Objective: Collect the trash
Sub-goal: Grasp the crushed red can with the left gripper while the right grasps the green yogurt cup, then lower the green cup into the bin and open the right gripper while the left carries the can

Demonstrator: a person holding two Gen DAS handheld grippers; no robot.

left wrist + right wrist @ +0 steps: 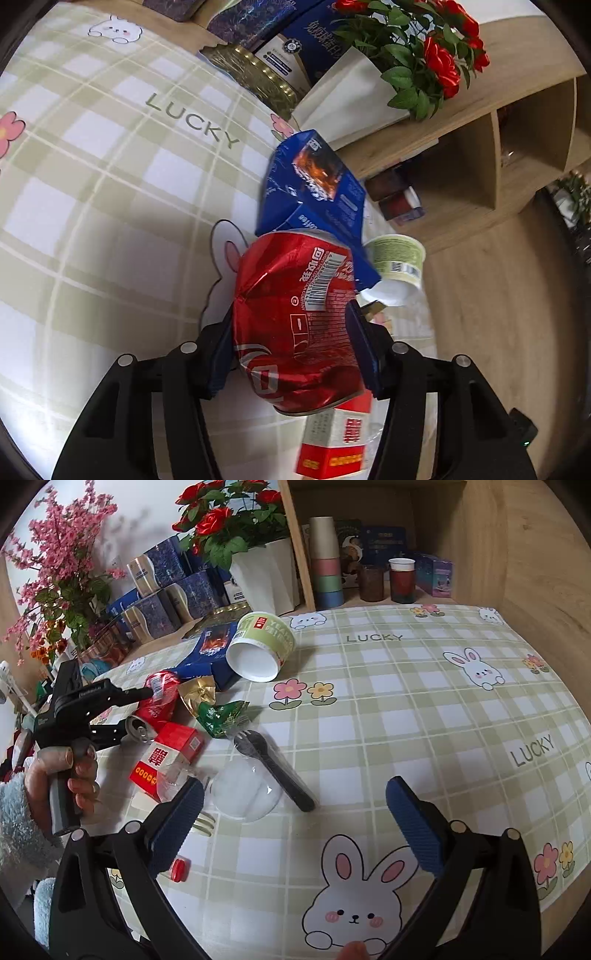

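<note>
**Crushed can between the left jaws**

The dented red can (299, 325) lies on the checked tablecloth (110, 184), both pads of the left gripper (295, 350) pressed against its sides. At its 12 o'clock one blue box (314, 188), at 6 one red carton (332, 446), partly hidden beneath. The right gripper (295, 819) hovers with jaws wide apart, holding nothing; at its 11 o'clock one black fork (273, 764) and one clear lid (243, 794), hard to make out.

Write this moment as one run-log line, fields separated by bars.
left gripper: pads against crushed red can | right gripper: open, empty, above tablecloth | can not yet lifted
</note>
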